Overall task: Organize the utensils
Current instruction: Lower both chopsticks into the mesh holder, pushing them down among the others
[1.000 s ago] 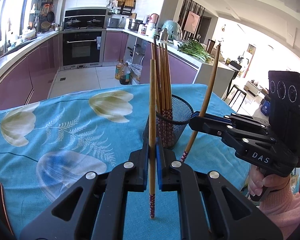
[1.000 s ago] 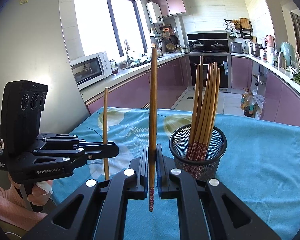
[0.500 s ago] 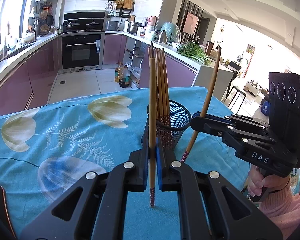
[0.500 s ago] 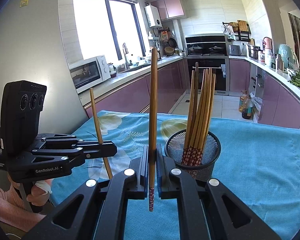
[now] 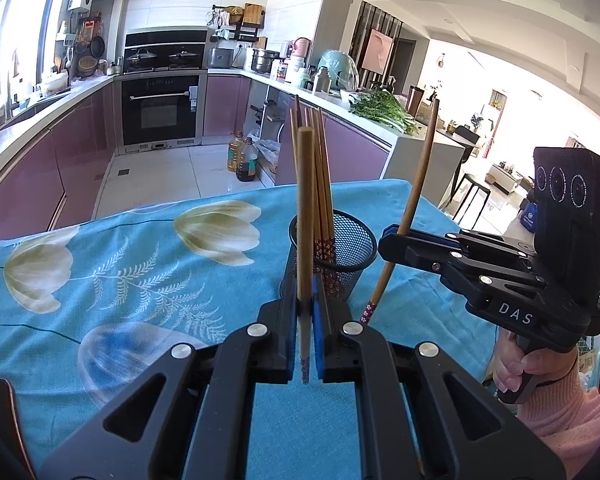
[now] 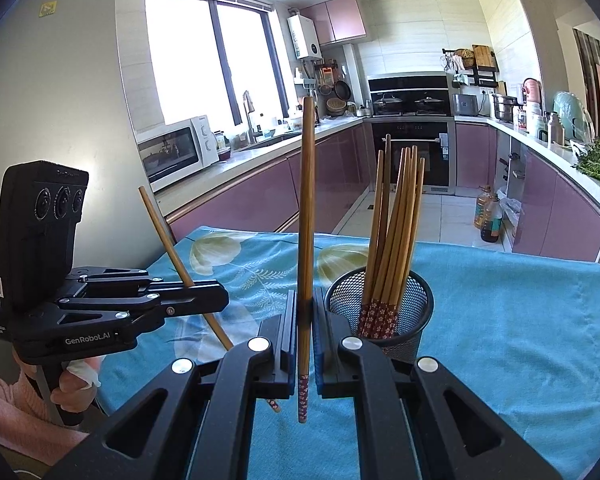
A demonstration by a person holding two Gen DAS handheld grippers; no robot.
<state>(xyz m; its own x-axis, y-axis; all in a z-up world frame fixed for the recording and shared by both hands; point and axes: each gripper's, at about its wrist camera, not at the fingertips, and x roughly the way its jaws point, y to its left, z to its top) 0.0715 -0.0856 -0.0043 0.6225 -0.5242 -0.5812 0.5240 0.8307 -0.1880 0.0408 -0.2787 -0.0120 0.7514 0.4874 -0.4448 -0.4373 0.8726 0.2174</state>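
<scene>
A table under a teal floral cloth [image 5: 148, 280] bears a mesh holder [image 6: 416, 300].

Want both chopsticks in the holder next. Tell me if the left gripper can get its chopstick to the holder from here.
Probably yes. The left gripper is shut on its chopstick, and the holder stands just ahead with its mouth open. The right gripper sits beside the rim, not over it.

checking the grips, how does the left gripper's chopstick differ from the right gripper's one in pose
In the right wrist view, the left gripper holds its chopstick tilted, top leaning away from the mesh holder; the right gripper holds its chopstick upright. Both are wooden, patterned end down, clamped in shut jaws.
</scene>
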